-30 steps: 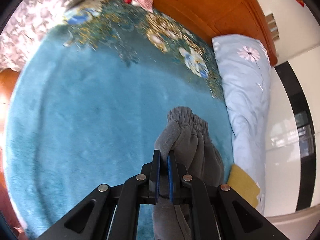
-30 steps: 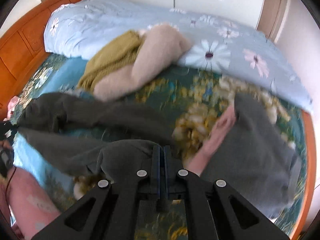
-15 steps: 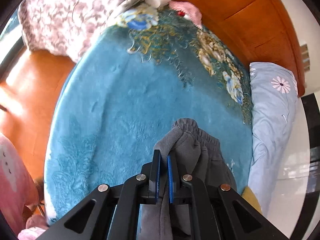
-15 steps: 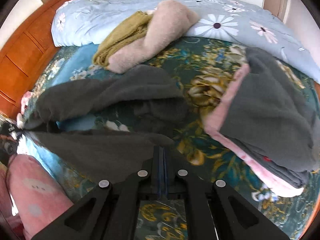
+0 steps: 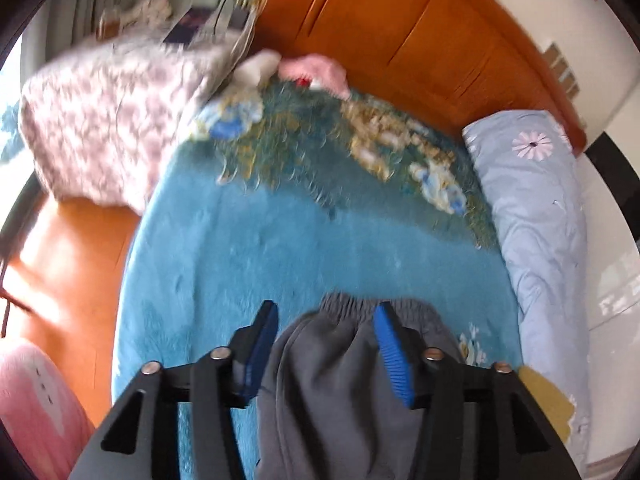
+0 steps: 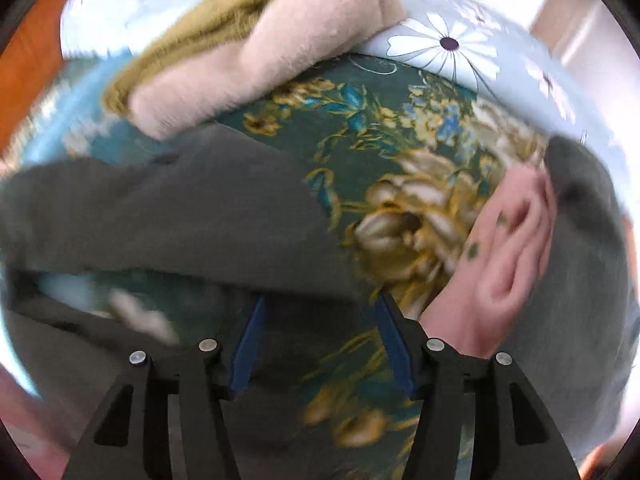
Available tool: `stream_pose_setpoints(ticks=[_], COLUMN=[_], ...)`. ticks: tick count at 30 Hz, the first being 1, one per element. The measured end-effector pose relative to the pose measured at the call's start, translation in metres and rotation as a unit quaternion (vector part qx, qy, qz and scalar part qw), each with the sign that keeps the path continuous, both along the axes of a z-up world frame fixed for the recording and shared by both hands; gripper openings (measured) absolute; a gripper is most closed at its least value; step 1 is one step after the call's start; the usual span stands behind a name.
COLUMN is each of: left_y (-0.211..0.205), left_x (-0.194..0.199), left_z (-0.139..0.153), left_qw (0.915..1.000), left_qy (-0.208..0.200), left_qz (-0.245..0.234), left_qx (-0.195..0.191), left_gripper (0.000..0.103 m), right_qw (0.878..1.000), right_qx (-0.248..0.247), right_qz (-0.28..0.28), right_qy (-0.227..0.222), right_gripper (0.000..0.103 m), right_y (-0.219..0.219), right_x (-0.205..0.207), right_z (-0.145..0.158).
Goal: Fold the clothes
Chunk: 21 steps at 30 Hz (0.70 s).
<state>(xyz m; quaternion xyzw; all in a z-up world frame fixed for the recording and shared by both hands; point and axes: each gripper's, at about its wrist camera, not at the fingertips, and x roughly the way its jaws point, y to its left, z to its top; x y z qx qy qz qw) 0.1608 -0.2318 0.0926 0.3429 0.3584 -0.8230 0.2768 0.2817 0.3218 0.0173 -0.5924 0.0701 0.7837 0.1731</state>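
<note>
The left gripper (image 5: 326, 344) is opening, its blue pads apart, with the waistband of the grey trousers (image 5: 332, 380) lying between them, unpressed, on the blue blanket (image 5: 248, 248). The right gripper (image 6: 320, 344) is opening too, over the trousers' dark cloth and the blanket's floral part. Beyond the trousers lie a beige sweater (image 6: 256, 56) and an olive one (image 6: 200, 36).

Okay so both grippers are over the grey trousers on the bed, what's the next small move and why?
Probably lift both grippers clear. The left gripper and right gripper are opening, pads off the grey trousers, which lie on the blue blanket, so the fold seems laid.
</note>
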Motion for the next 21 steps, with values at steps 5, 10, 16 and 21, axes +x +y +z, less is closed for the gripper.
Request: stream_pose_setpoints(ticks=[5, 10, 16, 21], left_y=[0.023, 0.044, 0.034, 0.017], left_x=[-0.03, -0.048, -0.047, -0.043], left_z=[-0.014, -0.022, -0.037, -0.053], left_qw=[0.9879, 0.9776, 0.9766, 0.9714], left_qy=[0.01, -0.009, -0.012, -0.022], left_qz=[-0.132, -0.187, -0.164, -0.129], left_qx=[0.081, 0.096, 0.139, 0.198], left_gripper=[0.06, 0.06, 0.06, 0.06], right_qw=[0.998, 0.994, 0.959, 0.986], right_qx=[-0.044, -0.025, 0.191, 0.152], right_qz=[-0.05, -0.078, 0.055, 0.041], right_qy=[-0.005, 0.069, 0.2, 0.055], right_gripper=[0.032, 0.004, 0.005, 0.005], right_y=[0.026, 0.034, -0.022, -0.024], right_x=[-0.007, -0.009, 0.01, 0.021], right_z=[-0.014, 0.042, 0.168, 0.073])
